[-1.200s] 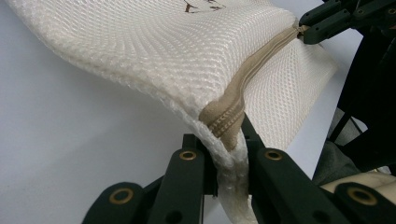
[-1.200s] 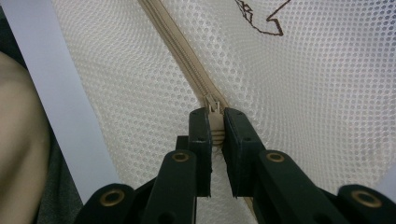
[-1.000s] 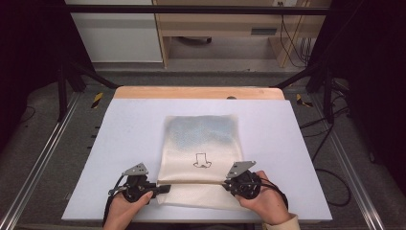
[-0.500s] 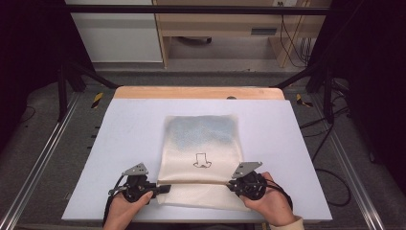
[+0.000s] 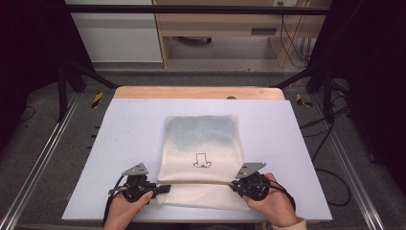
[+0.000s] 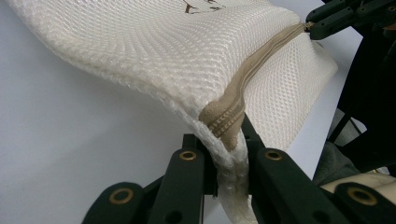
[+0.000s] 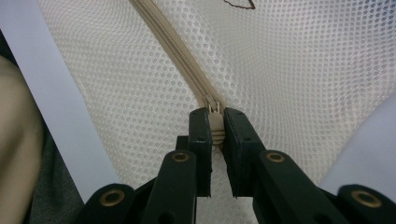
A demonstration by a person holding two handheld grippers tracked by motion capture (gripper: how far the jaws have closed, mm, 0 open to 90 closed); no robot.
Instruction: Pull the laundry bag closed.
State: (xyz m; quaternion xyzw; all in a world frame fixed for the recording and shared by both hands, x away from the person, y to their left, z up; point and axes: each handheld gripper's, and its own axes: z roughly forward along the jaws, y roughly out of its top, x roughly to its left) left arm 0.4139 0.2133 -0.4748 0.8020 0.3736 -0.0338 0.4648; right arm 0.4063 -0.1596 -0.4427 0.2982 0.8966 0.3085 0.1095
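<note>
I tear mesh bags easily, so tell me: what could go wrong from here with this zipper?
The right claw pinches only the small zipper pull, so it may slip out. The left claw clamps the mesh bag at the zipper's end; a hard pull between the two could strain the mesh there. The bag's corner is lifted off the table, so loose mesh might bunch and snag.
</note>
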